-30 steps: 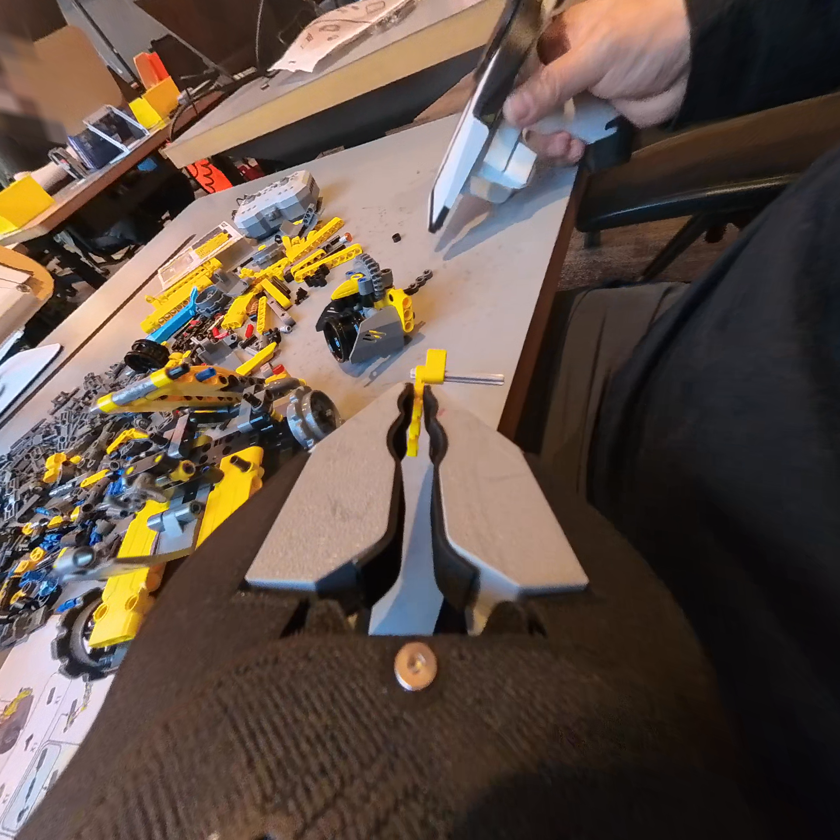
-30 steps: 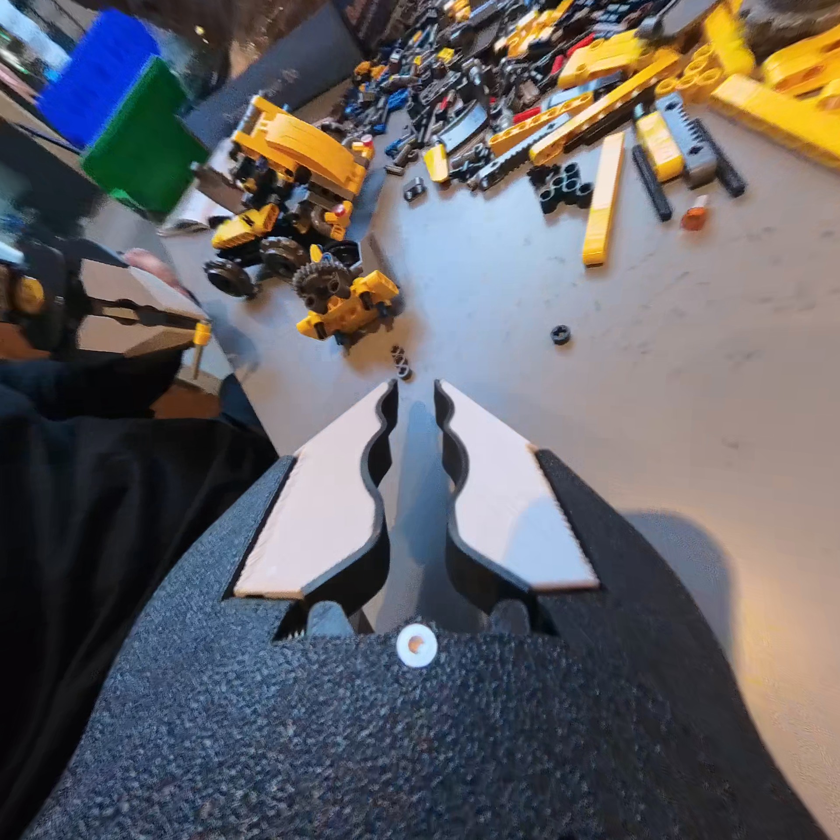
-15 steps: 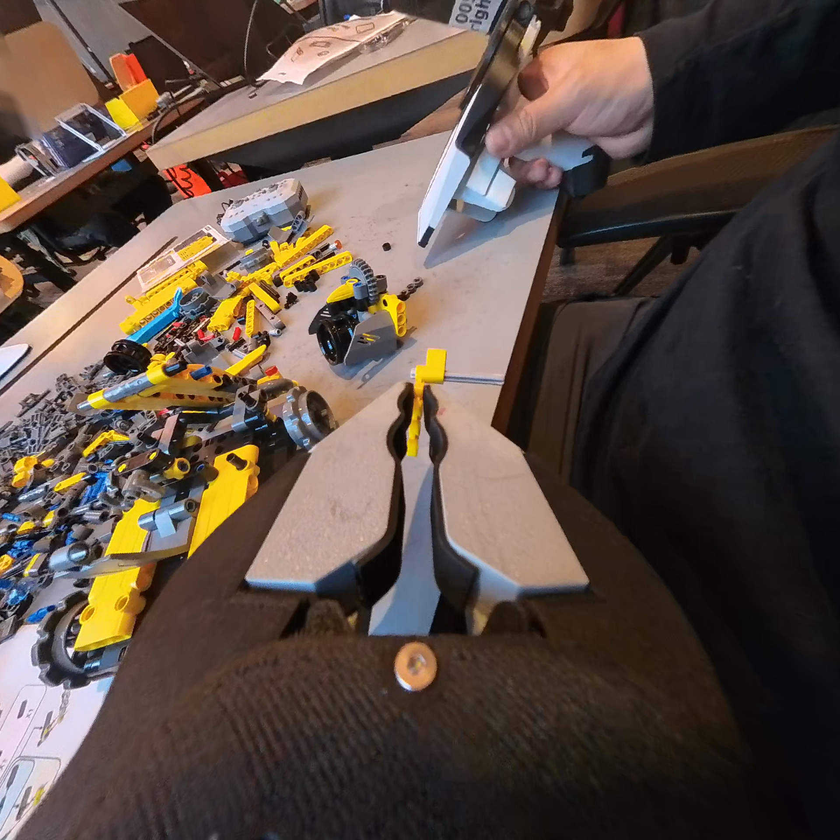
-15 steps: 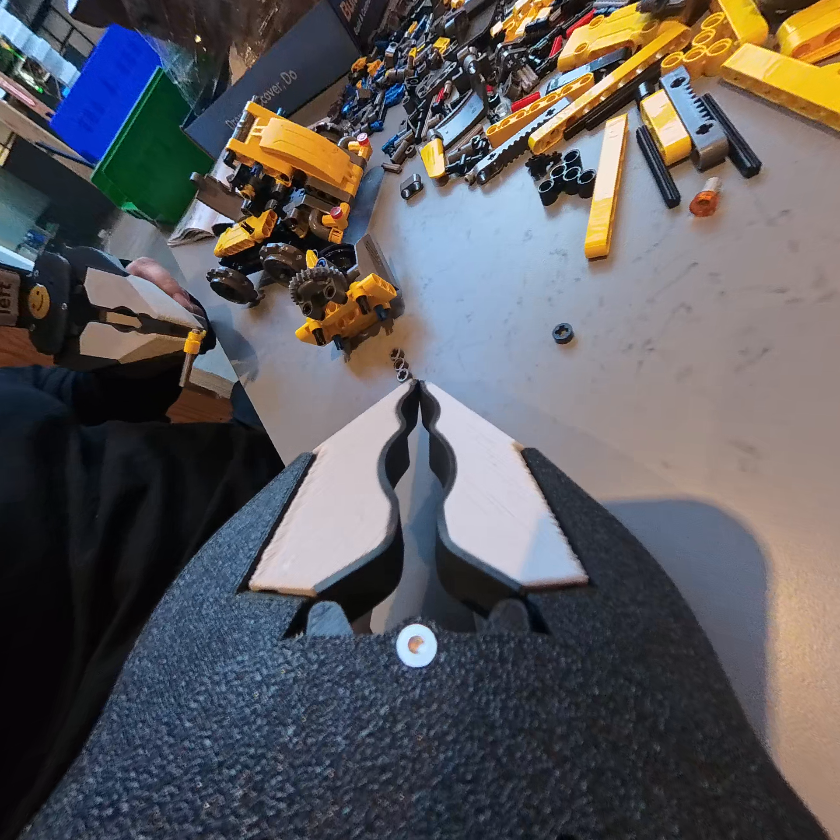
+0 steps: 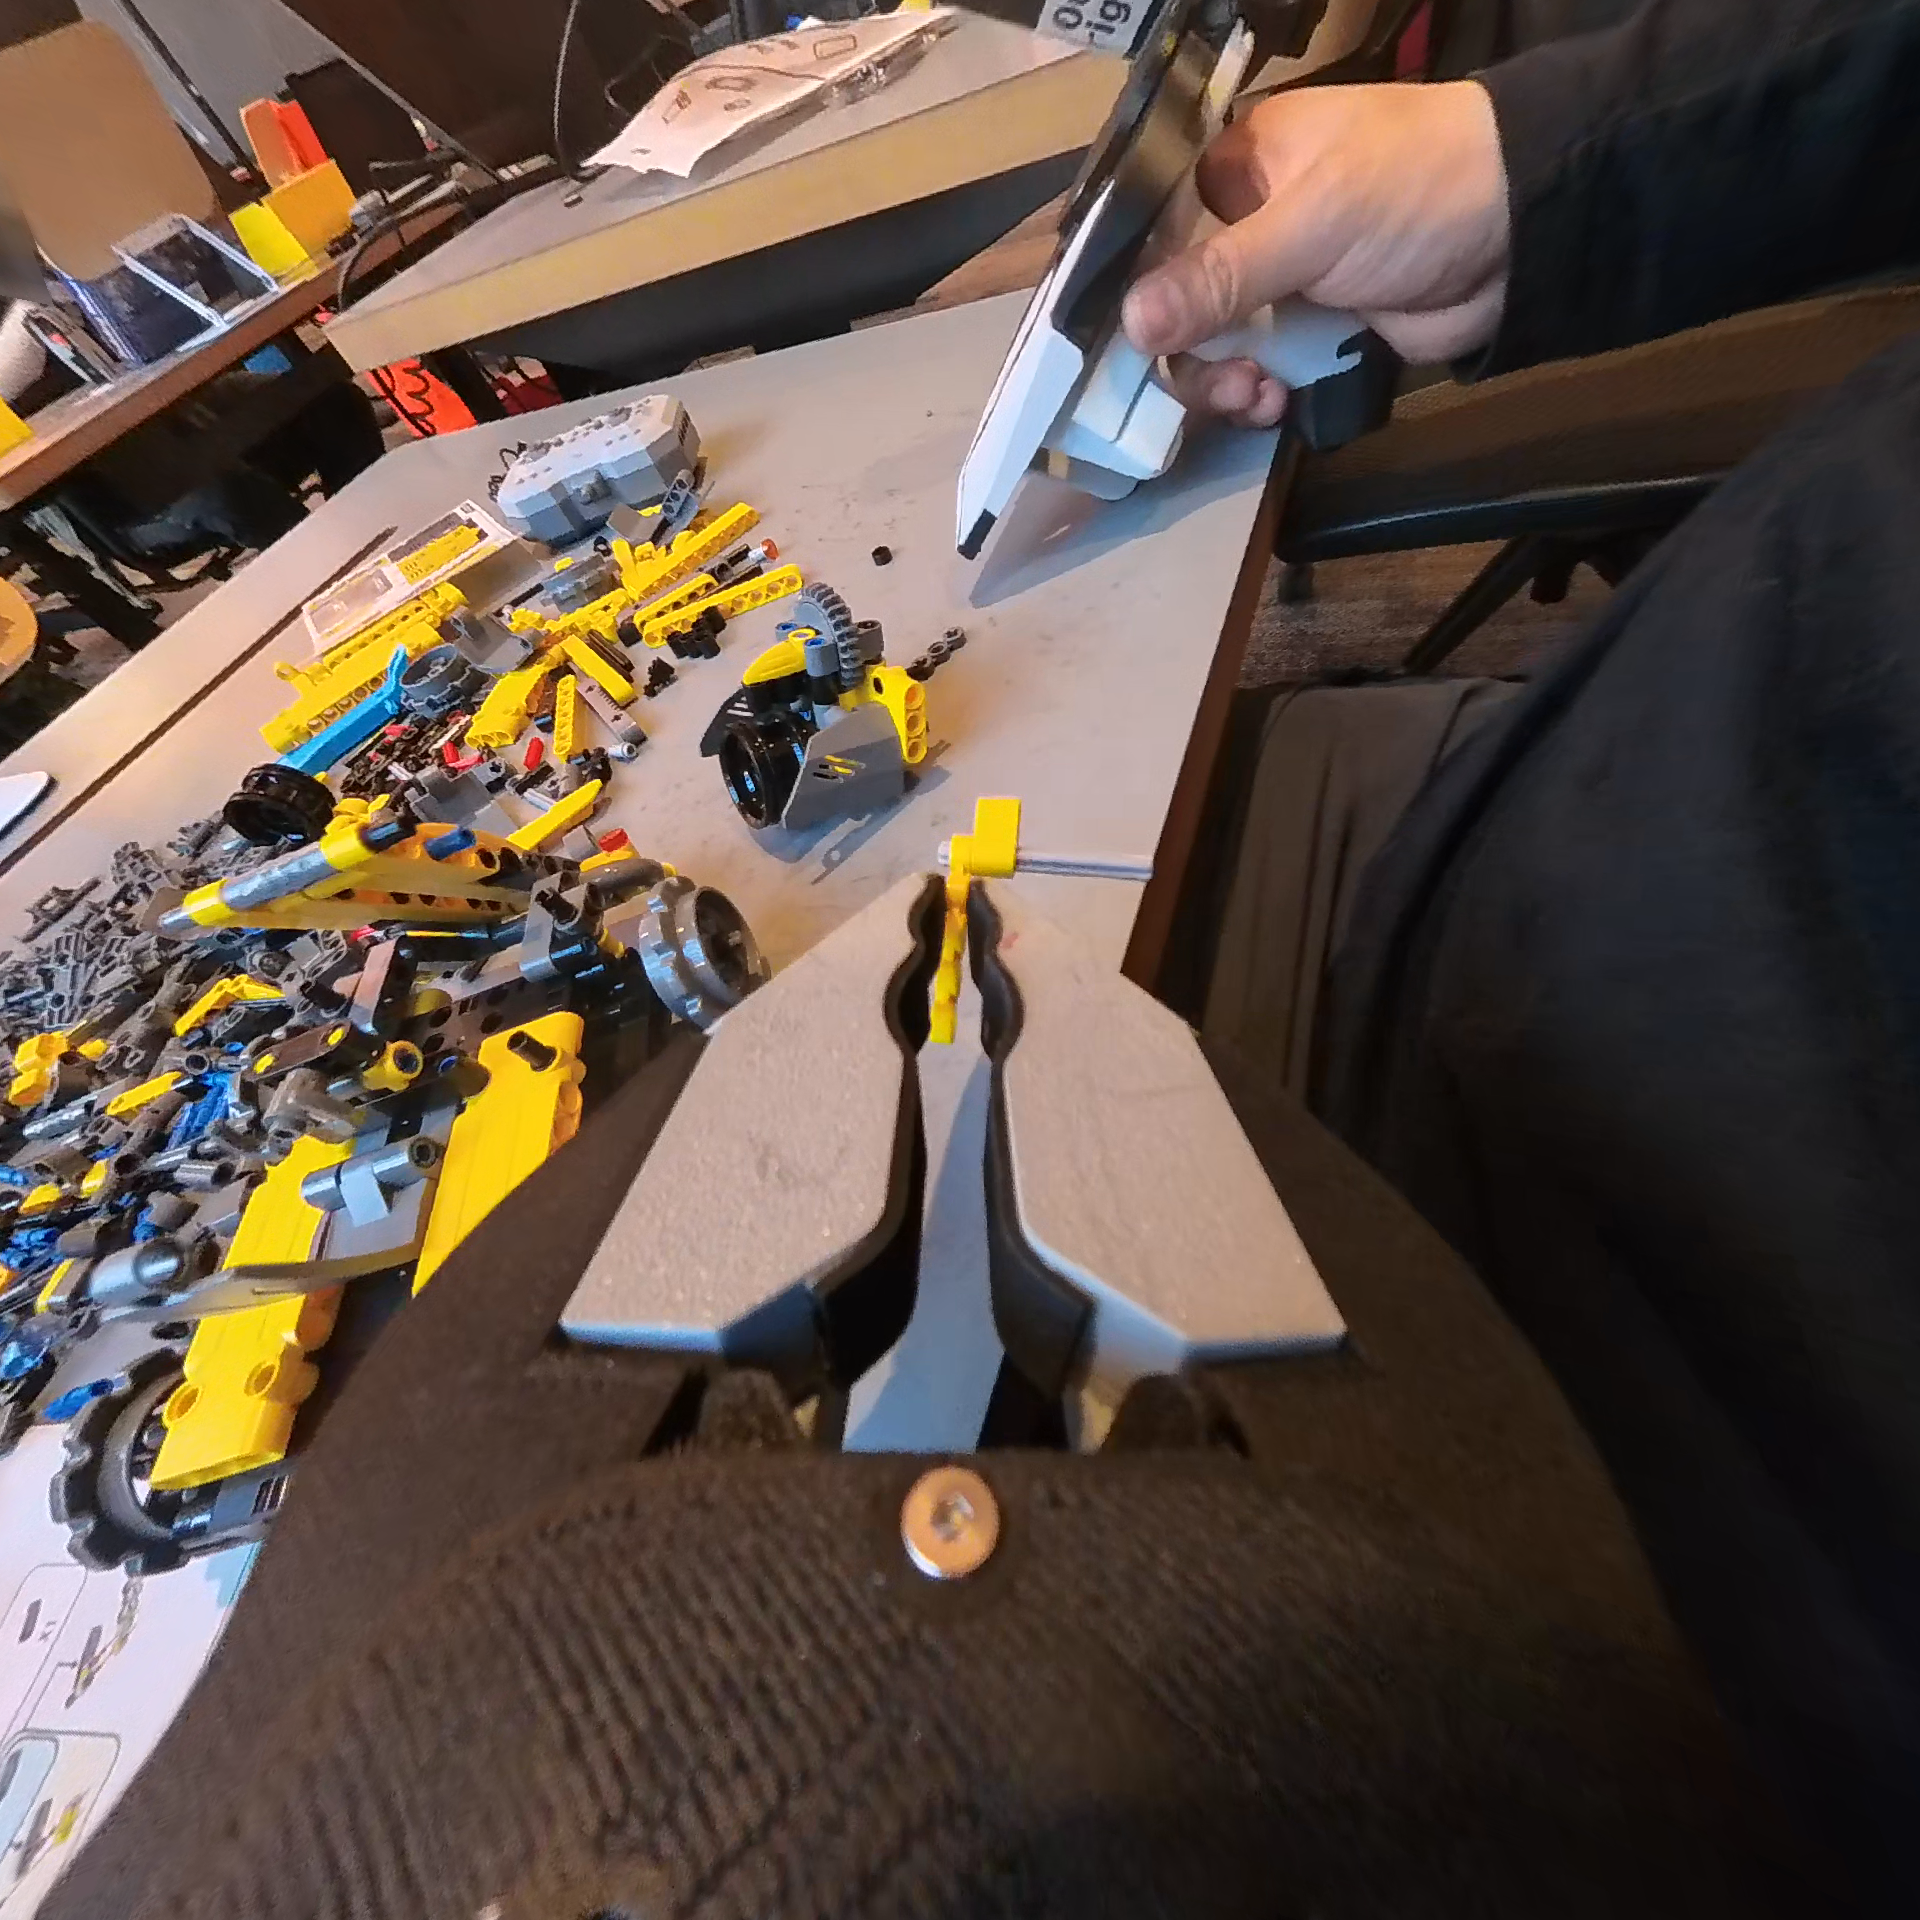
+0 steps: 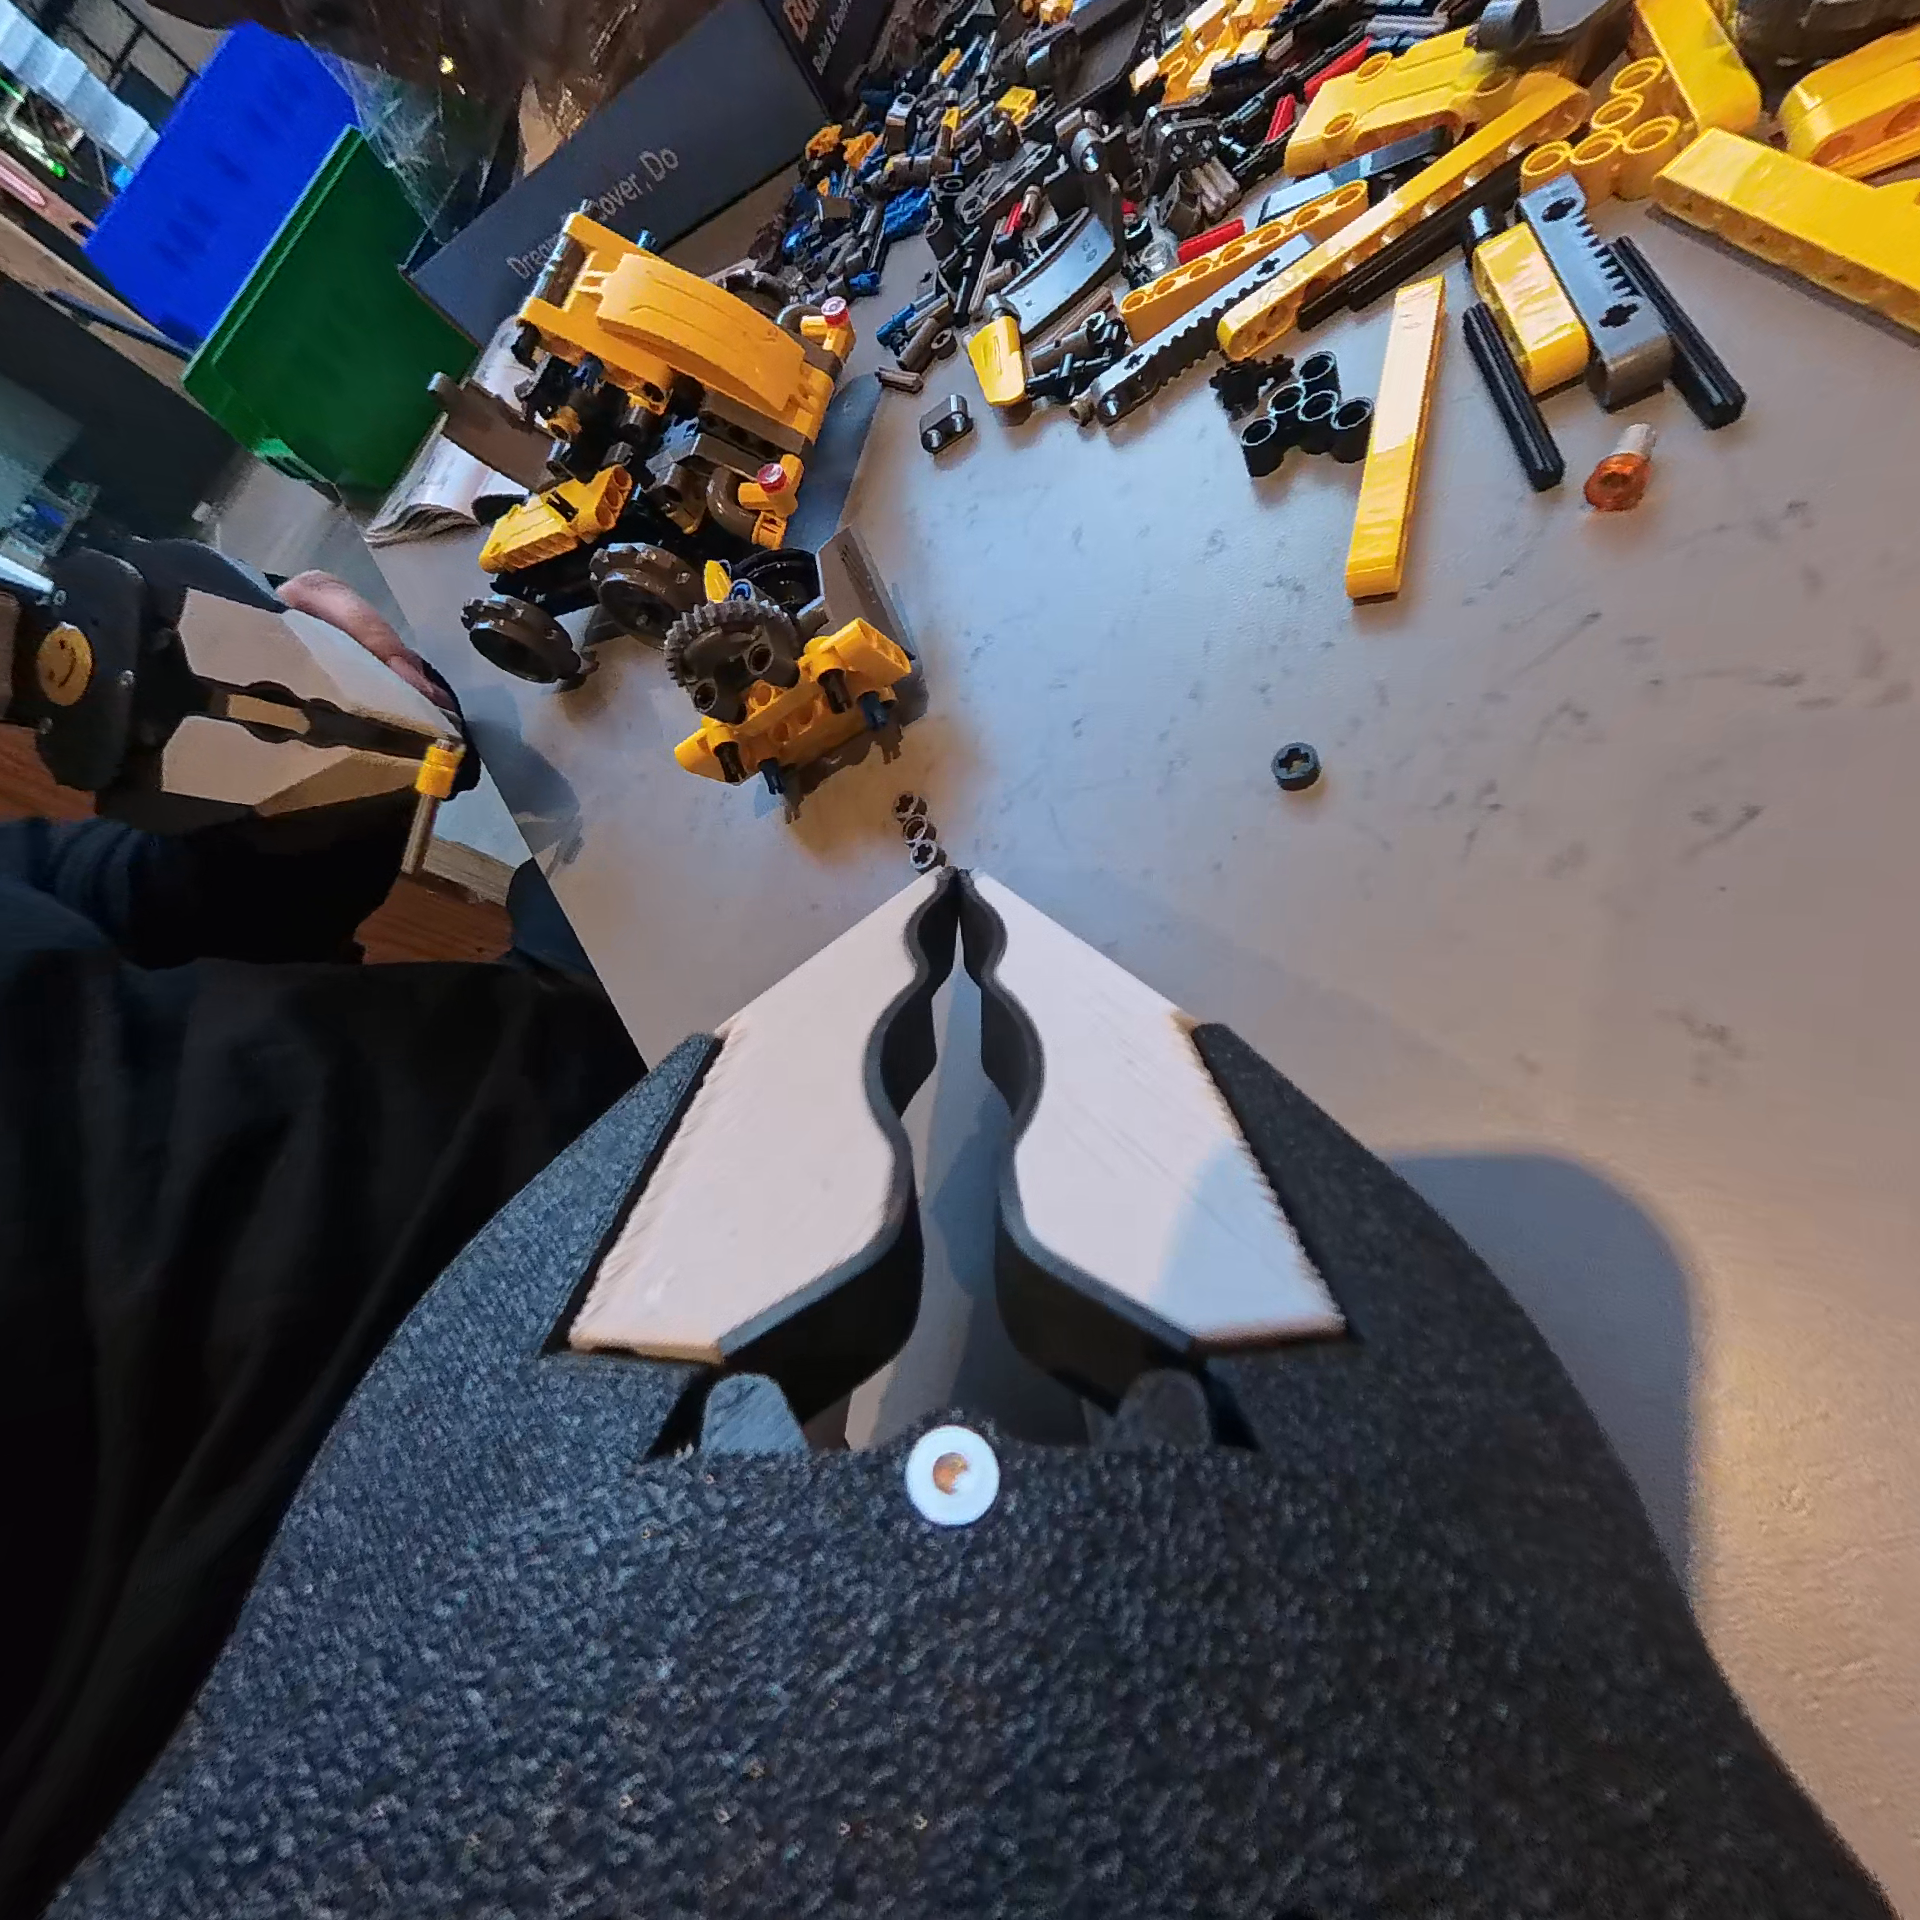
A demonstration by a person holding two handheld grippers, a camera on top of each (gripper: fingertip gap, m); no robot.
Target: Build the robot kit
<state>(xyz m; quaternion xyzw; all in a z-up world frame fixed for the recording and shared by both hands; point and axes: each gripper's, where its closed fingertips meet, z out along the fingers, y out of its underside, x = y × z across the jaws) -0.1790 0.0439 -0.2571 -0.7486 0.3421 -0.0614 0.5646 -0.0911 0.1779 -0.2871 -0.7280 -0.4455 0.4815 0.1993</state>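
My left gripper (image 5: 953,894) is shut on a thin yellow connector (image 5: 987,840) with a grey axle (image 5: 1086,860) through its top, held just above the grey table's (image 5: 1091,644) near edge. It also shows in the right wrist view (image 6: 431,769), off the table's edge. My right gripper (image 6: 956,878) is shut and empty, tilted down over bare table, just short of a few small black connectors (image 6: 920,826). In the left wrist view it (image 5: 971,540) is held by a hand (image 5: 1340,208). A small yellow-and-grey assembly with a gear (image 5: 821,717) (image 6: 790,686) stands between the grippers.
A larger yellow vehicle build (image 6: 665,384) (image 5: 416,935) and a spread of loose yellow, black and blue pieces (image 6: 1351,239) cover the far table. A black bush (image 6: 1296,767) lies alone. A grey battery box (image 5: 597,457), instruction sheet (image 5: 62,1683), blue bin (image 6: 229,177) and green bin (image 6: 322,322) are nearby. One gripper's finger ends stand about 15 centimetres off the other's.
My right gripper's jaws have closed from open to shut, and it has drawn slightly nearer the small black connectors. My left gripper keeps its hold on the yellow connector, almost still.
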